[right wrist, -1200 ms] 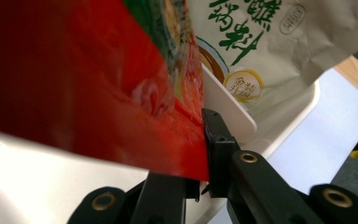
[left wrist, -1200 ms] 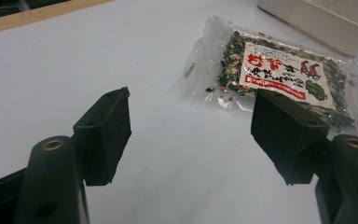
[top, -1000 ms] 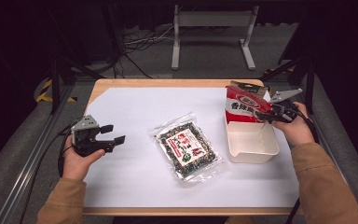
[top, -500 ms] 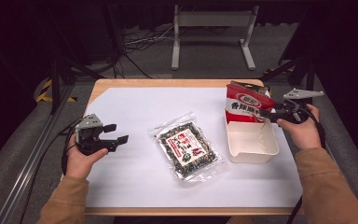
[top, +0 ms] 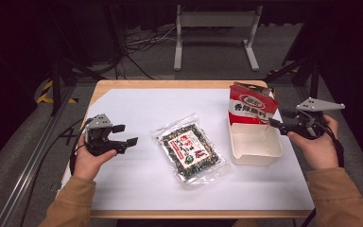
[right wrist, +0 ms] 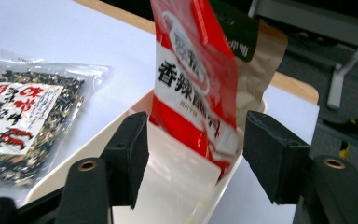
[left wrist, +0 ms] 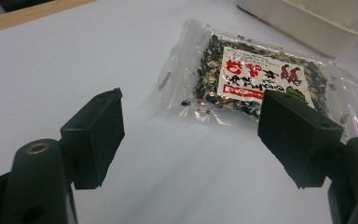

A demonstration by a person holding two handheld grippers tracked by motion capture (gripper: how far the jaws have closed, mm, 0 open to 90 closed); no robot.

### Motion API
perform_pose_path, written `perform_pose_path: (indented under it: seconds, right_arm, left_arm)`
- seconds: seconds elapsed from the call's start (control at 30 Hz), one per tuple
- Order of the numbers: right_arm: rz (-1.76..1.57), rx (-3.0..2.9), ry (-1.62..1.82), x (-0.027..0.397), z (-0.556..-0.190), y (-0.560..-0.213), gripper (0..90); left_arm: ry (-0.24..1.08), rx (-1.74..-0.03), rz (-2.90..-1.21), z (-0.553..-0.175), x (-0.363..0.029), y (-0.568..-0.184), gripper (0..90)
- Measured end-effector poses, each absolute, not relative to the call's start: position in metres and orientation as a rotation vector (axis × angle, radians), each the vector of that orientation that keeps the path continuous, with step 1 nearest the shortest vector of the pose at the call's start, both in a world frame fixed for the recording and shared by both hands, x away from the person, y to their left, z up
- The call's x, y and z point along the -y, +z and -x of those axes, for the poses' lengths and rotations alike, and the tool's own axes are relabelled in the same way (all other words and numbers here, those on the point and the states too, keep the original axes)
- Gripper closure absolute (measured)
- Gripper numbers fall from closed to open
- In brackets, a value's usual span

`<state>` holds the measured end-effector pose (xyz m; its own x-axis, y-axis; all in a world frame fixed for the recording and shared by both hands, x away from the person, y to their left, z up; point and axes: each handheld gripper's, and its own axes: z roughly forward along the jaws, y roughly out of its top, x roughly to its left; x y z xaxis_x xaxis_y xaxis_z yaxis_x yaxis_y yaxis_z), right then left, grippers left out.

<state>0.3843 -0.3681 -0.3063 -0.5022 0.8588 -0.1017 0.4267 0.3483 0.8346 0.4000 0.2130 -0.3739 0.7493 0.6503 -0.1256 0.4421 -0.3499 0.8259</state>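
Note:
A red and white snack packet (top: 248,107) (right wrist: 193,79) stands upright at the far end of a white tray (top: 256,156) (right wrist: 98,140). My right gripper (top: 279,119) (right wrist: 198,140) sits just right of it. Its jaws have just opened and stand open, and the pads do not press on the packet. A clear packet of dark seaweed mix with a white and red label (top: 189,151) (left wrist: 256,79) lies flat at the table's middle. My left gripper (top: 125,134) (left wrist: 191,100) hovers at the left, pointing at it. Its jaws have just been opening a little further, with nothing between them.
A brown packet with a green label (right wrist: 261,56) leans behind the red one. White paper (top: 137,109) covers the wooden table (top: 170,84). A metal stand (top: 215,33) and cables lie on the floor beyond. A rail (top: 33,161) runs along the left.
My right gripper has let go of the red packet and drawn back to the right and upward. The packet has gone from tilted to upright in the tray. The left jaws stand slightly wider.

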Motion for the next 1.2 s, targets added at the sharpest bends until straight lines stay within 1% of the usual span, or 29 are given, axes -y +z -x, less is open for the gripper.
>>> perform_pose_path:
  seconds: [0.2, 0.5, 0.63, 0.77, 0.8, 0.83, 0.97, 1.03, 1.07, 1.13, 1.2]
  right_arm:
    - [-1.115, -2.038, 1.121, 0.361, -0.358, -0.305, 39.8]
    - [-1.004, -2.092, 1.223, 0.335, -0.334, -0.314, 37.9]
    - [-0.967, -2.114, 1.263, 0.325, -0.329, -0.319, 37.4]
    - [-0.921, -2.143, 1.286, 0.317, -0.328, -0.322, 37.2]
    - [-0.921, -2.143, 1.286, 0.317, -0.328, -0.322, 37.2]
    - [-0.911, -2.142, 1.300, 0.314, -0.327, -0.322, 37.2]
    - [-0.883, -2.149, 1.305, 0.310, -0.326, -0.324, 36.6]
    - [-0.874, -2.153, 1.305, 0.308, -0.326, -0.325, 36.4]
    - [-0.862, -2.163, 1.301, 0.305, -0.326, -0.327, 36.2]
    - [-0.849, -2.170, 1.302, 0.302, -0.325, -0.328, 36.1]
    - [-0.834, -2.173, 1.305, 0.299, -0.325, -0.328, 36.0]
  left_arm:
    - [0.270, -0.829, -2.004, -0.400, -0.210, -0.373, 23.1]
    - [0.262, -0.846, -2.018, -0.400, -0.201, -0.373, 20.1]
    - [0.254, -0.857, -2.019, -0.401, -0.195, -0.374, 19.4]
    - [0.229, -0.927, -1.997, -0.401, -0.192, -0.377, 20.0]
    - [0.229, -0.927, -1.997, -0.401, -0.192, -0.377, 21.3]
    - [0.196, -0.933, -1.998, -0.401, -0.190, -0.378, 22.9]
    - [0.185, -0.917, -2.021, -0.401, -0.185, -0.383, 23.0]
    - [0.194, -0.920, -2.021, -0.402, -0.183, -0.384, 19.8]
    - [0.226, -0.920, -2.030, -0.404, -0.180, -0.387, 18.7]
    - [0.230, -0.928, -2.027, -0.406, -0.179, -0.389, 16.7]
    - [0.251, -0.964, -1.997, -0.413, -0.177, -0.392, 16.4]
